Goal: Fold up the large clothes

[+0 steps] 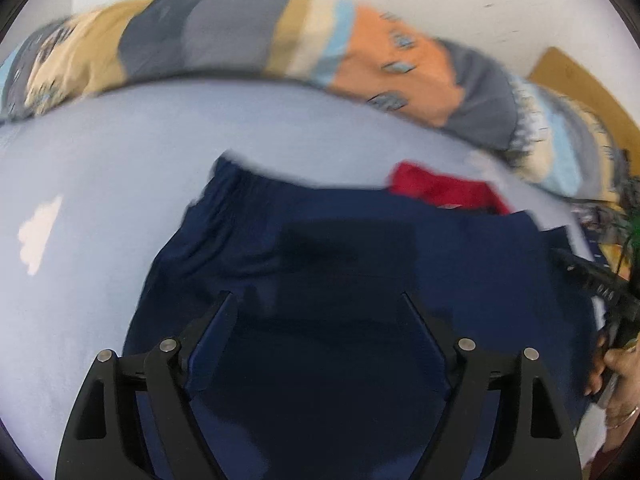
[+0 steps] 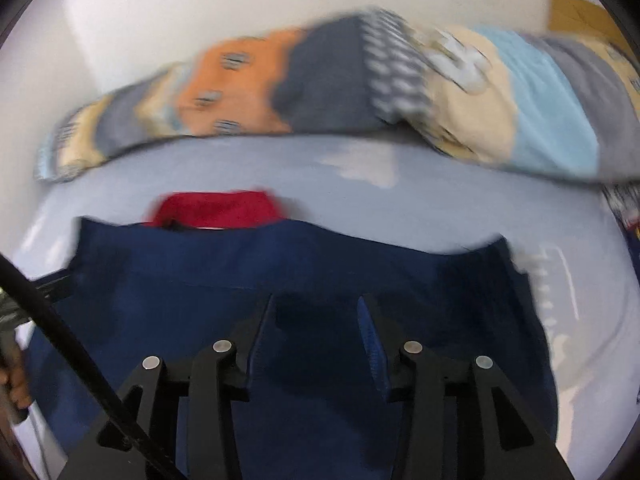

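1. The navy garment (image 1: 320, 248) lies spread flat on the light blue bed sheet (image 1: 100, 184), right under both my grippers. One end looks gathered like an elastic waistband, but the blur means I won't swear to it.

2. Its long axis runs side to side across both views, roughly parallel to the patterned blanket (image 1: 240, 40) bunched along the wall. The gathered end points to the left in the left wrist view; the other end trails off toward my right hand (image 1: 612, 368).

3. My left gripper (image 1: 320, 300) has its jaws spread wide above the cloth, nothing between them. My right gripper (image 2: 316, 304) is partly apart, also hovering over navy fabric with nothing pinched.

4. What could go wrong, as I see it: both frames are smeared, so I'm coming in fast. I could easily pinch only the top layer, or grab the sheet along with it, and the fold would drag crooked.

5. The red garment (image 2: 216, 208) sits tucked against the far edge, partly under the navy one. If I sweep that edge over, I reckon it gets caught in the fold.
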`<control>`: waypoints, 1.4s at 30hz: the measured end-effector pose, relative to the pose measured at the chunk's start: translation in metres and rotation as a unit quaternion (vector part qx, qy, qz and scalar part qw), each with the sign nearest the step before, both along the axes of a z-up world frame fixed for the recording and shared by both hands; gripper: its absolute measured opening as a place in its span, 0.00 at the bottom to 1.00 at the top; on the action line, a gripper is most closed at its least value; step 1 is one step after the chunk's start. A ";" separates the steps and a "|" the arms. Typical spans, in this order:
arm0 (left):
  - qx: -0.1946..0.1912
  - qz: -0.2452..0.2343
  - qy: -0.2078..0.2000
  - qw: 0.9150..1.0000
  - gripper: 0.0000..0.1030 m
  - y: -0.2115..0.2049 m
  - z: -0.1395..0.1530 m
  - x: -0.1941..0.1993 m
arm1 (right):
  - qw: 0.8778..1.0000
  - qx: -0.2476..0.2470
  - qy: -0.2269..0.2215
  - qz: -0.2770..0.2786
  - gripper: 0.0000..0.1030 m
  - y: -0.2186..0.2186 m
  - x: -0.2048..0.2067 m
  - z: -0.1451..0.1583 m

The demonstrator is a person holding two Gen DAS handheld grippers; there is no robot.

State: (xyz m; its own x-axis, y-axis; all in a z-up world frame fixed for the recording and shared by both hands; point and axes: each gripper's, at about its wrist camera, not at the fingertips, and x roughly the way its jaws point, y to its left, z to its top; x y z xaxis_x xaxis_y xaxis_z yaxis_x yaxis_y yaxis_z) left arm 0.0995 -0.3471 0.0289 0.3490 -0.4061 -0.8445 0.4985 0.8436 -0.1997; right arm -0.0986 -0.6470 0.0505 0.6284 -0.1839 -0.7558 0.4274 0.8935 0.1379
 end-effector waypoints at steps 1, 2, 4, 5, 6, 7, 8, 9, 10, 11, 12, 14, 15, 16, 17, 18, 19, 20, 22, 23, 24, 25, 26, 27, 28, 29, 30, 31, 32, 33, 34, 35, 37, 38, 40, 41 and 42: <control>0.013 0.013 0.000 1.000 0.79 0.008 -0.007 0.004 | 0.999 0.004 0.015 -0.029 0.45 -0.018 -0.004 -0.010; 0.025 0.022 -0.009 0.999 0.79 0.018 -0.013 0.007 | 0.998 0.005 0.032 -0.059 0.34 -0.035 -0.012 -0.018; 0.027 0.019 -0.021 0.999 0.79 0.041 -0.011 0.003 | 0.996 0.045 0.012 -0.078 0.07 -0.062 -0.040 -0.023; 0.025 0.019 -0.025 0.999 0.79 0.046 -0.007 -0.001 | 0.995 0.036 0.019 -0.096 0.06 -0.065 -0.052 -0.020; 0.019 0.019 -0.033 0.999 0.79 0.052 -0.001 -0.007 | 0.993 0.000 0.034 -0.112 0.08 -0.059 -0.063 -0.012; 0.012 0.015 -0.039 0.999 0.79 0.057 0.007 -0.016 | 0.993 -0.020 0.036 -0.109 0.20 -0.052 -0.068 -0.007; 0.003 0.007 -0.043 0.999 0.79 0.061 0.015 -0.025 | 0.994 -0.033 0.030 -0.097 0.39 -0.039 -0.076 0.000; -0.008 -0.003 -0.046 0.999 0.79 0.063 0.021 -0.037 | 0.998 -0.036 0.014 -0.058 0.47 -0.017 -0.084 0.007; -0.017 -0.019 -0.052 0.998 0.80 0.064 0.026 -0.051 | 0.999 -0.038 0.003 -0.023 0.50 0.003 -0.091 0.011; -0.019 -0.031 -0.056 0.998 0.81 0.063 0.028 -0.062 | 0.999 -0.040 -0.006 0.026 0.50 0.036 -0.094 0.014; -0.019 -0.040 -0.061 0.997 0.82 0.062 0.028 -0.073 | 0.997 -0.035 -0.010 0.061 0.50 0.058 -0.098 0.014; 0.008 -0.056 -0.052 0.997 0.83 0.059 0.014 -0.085 | 0.992 -0.024 -0.014 0.126 0.50 0.103 -0.106 0.009; 0.029 -0.053 -0.044 0.997 0.83 0.059 0.003 -0.085 | 0.990 -0.030 -0.002 0.139 0.50 0.116 -0.107 0.002; 0.040 -0.042 -0.040 0.997 0.83 0.062 -0.006 -0.084 | 0.988 -0.041 0.023 0.145 0.50 0.126 -0.109 -0.011; 0.030 -0.039 -0.043 0.998 0.83 0.069 -0.011 -0.084 | 0.988 -0.046 0.042 0.141 0.50 0.126 -0.113 -0.025; 0.028 -0.042 -0.053 0.997 0.85 0.075 -0.011 -0.085 | 0.989 -0.039 0.050 0.130 0.49 0.118 -0.121 -0.036; 0.041 -0.038 -0.061 0.997 0.85 0.080 -0.011 -0.085 | 0.991 -0.014 0.038 0.125 0.40 0.104 -0.133 -0.042; 0.058 -0.023 -0.064 0.996 0.85 0.090 -0.010 -0.086 | 0.994 -0.003 0.027 0.106 0.32 0.089 -0.147 -0.041; 0.060 0.003 -0.047 0.997 0.86 0.111 -0.012 -0.082 | 0.998 0.000 0.031 0.052 0.28 0.066 -0.169 -0.039; 0.054 0.030 -0.022 0.998 0.87 0.132 -0.017 -0.078 | 0.999 0.002 0.035 0.023 0.28 0.051 -0.184 -0.036; 0.042 0.044 -0.004 0.998 0.91 0.147 -0.020 -0.077 | 0.999 0.004 0.037 -0.001 0.28 0.040 -0.197 -0.035; 0.021 0.054 0.011 0.998 0.91 0.163 -0.022 -0.077 | 0.999 0.019 0.031 -0.028 0.28 0.025 -0.215 -0.035; 0.012 0.061 0.016 0.998 0.91 0.177 -0.020 -0.079 | 0.998 0.032 0.027 -0.050 0.29 0.014 -0.232 -0.033; 0.016 0.067 0.014 0.998 0.91 0.187 -0.016 -0.083 | 0.995 0.028 0.042 -0.087 0.32 0.006 -0.249 -0.032; 0.020 0.078 0.009 0.997 0.91 0.196 -0.011 -0.088 | 0.990 0.015 0.057 -0.125 0.53 -0.001 -0.267 -0.030; 0.020 0.093 0.004 0.995 0.91 0.207 -0.006 -0.092 | 0.988 0.017 0.052 -0.142 0.56 -0.003 -0.277 -0.026; 0.011 0.107 0.007 0.994 0.90 0.218 0.001 -0.095 | 0.988 0.046 0.027 -0.148 0.56 -0.007 -0.299 -0.024; -0.004 0.118 0.015 0.993 0.90 0.227 0.005 -0.097 | 0.986 0.072 0.012 -0.148 0.56 -0.010 -0.309 -0.024; -0.033 0.133 0.027 0.990 0.90 0.239 0.011 -0.102 | 0.983 0.105 -0.011 -0.151 0.57 -0.011 -0.325 -0.025; -0.050 0.142 0.037 0.988 0.90 0.246 0.013 -0.105 | 0.979 0.126 -0.030 -0.156 0.57 -0.012 -0.332 -0.026; -0.066 0.153 0.048 0.985 0.90 0.254 0.014 -0.109 | 0.973 0.157 -0.051 -0.159 0.57 -0.012 -0.343 -0.030; -0.079 0.159 0.057 0.982 0.90 0.258 0.015 -0.112 | 0.966 0.192 -0.067 -0.159 0.57 -0.013 -0.350 -0.035; -0.087 0.168 0.064 0.980 0.90 0.262 0.015 -0.120 | 0.952 0.245 -0.092 -0.160 0.57 -0.011 -0.358 -0.044; -0.088 0.170 0.066 0.979 0.90 0.261 0.015 -0.124 | 0.948 0.258 -0.097 -0.162 0.57 -0.012 -0.362 -0.046; -0.088 0.167 0.072 0.979 0.90 0.256 0.014 -0.128 | 0.945 0.268 -0.104 -0.158 0.57 -0.004 -0.361 -0.048; -0.087 0.167 0.071 0.979 0.90 0.254 0.014 -0.129 | 0.944 0.274 -0.107 -0.151 0.57 -0.002 -0.361 -0.048; -0.085 0.166 0.071 0.980 0.90 0.250 0.013 -0.127 | 0.943 0.279 -0.110 -0.146 0.57 0.000 -0.359 -0.048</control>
State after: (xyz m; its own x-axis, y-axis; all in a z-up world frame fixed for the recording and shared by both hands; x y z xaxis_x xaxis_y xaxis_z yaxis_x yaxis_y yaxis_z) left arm -0.0274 -0.0967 0.0420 0.3695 -0.4289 -0.8243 0.1588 0.9032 -0.3988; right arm -0.4576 -0.6467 0.0025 0.7652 0.0143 -0.6437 0.5507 0.5033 0.6659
